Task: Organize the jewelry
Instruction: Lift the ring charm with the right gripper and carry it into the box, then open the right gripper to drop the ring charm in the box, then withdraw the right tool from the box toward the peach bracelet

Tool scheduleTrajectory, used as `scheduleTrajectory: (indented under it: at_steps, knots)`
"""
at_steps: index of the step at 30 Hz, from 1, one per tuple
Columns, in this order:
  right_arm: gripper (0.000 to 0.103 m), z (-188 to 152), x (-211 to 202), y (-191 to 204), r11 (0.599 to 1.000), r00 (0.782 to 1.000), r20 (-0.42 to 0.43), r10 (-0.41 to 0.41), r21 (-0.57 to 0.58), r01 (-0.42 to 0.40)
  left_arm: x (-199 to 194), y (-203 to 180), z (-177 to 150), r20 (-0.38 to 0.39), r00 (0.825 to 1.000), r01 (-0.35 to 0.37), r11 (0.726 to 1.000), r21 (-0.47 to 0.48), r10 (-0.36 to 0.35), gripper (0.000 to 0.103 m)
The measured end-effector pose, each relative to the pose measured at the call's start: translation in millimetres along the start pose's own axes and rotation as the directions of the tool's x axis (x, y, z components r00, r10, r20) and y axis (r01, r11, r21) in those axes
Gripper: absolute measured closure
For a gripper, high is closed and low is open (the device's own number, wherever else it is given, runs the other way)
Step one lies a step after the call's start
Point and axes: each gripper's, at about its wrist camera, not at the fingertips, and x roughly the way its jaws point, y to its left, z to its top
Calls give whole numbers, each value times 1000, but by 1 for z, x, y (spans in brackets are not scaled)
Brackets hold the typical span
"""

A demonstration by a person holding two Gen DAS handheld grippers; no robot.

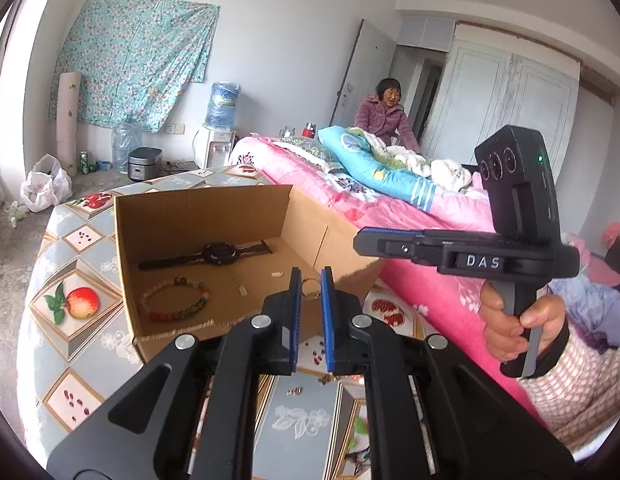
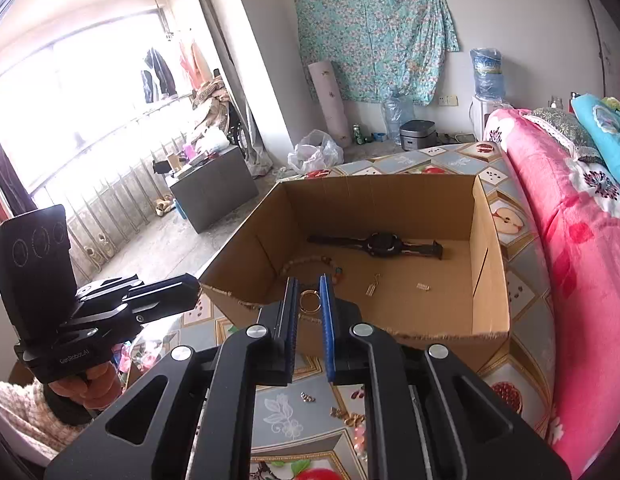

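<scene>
An open cardboard box stands on the fruit-patterned table. On its floor lie a black watch, a bead bracelet and small metal pieces. My left gripper is shut on a small gold ring, held above the box's near wall. My right gripper is shut on another gold ring over the box's near edge. Each gripper shows side-on in the other's view, the right and the left, both hand-held.
More small jewellery pieces lie on the table below the grippers. A bed with pink bedding runs along the right, with a person beyond it. A water dispenser, bottles and bags stand by the far wall.
</scene>
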Motion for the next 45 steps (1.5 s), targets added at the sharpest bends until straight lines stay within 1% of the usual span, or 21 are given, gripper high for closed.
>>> scheduleTrajectory:
  at_steps: [2,4,6,8,11,13,15,17,20,23,28,31,32,33,34,36,38,41,45]
  knots:
    - [92,13,6,-6,1000,1000,-15,24,13,-24,21,5,16,-29,1000,0,1000,-18,-1,94]
    - [92,25,22,-18,999,997,-67,24,42,-21,47,15,27,-85,996,-16,999,-48,12,94]
    - [92,34,40,-31,997,992,-124,29,77,-19,74,27,36,-147,989,-18,995,-95,4,94]
    - [92,36,59,-45,992,980,-193,37,124,-13,98,40,40,-214,977,-38,991,-127,10,94]
    - [92,36,84,-61,986,964,-263,44,167,0,123,53,40,-283,959,-74,987,-141,32,94]
    - [92,36,96,-67,986,955,-294,28,166,22,135,63,38,-323,946,-95,984,-153,41,94]
    - [92,33,104,-71,985,949,-314,30,173,26,145,70,37,-354,933,-127,980,-155,65,94]
    - [91,34,110,-75,983,946,-324,25,178,35,151,74,34,-370,926,-143,976,-164,73,94]
    - [91,37,114,-80,982,945,-324,32,184,30,153,79,31,-373,925,-153,971,-184,75,92]
    - [90,38,113,-82,982,949,-313,28,187,32,154,79,32,-368,925,-170,970,-174,96,92]
    - [90,39,94,-79,983,964,-266,20,183,30,146,72,37,-330,937,-171,974,-151,113,91]
    - [90,38,80,-74,982,971,-236,25,189,20,134,63,41,-295,948,-163,978,-129,119,91]
    - [90,37,73,-70,982,975,-223,23,187,19,129,59,42,-278,953,-159,980,-119,120,90]
    - [89,36,67,-67,983,978,-208,17,181,21,122,56,43,-260,958,-157,982,-110,124,87]
    - [83,35,61,-64,984,981,-194,10,176,24,116,53,44,-243,962,-156,982,-104,128,85]
    - [75,32,46,-56,986,987,-161,-3,166,30,102,46,45,-207,971,-141,985,-98,118,84]
    - [73,30,33,-48,987,991,-134,-20,156,41,87,40,46,-176,979,-122,988,-94,104,82]
    - [63,25,12,-35,987,995,-95,-35,150,49,60,26,43,-128,988,-101,992,-76,91,74]
    - [50,10,-16,-17,989,998,-49,-46,141,52,26,8,31,-71,996,-67,996,-64,62,60]
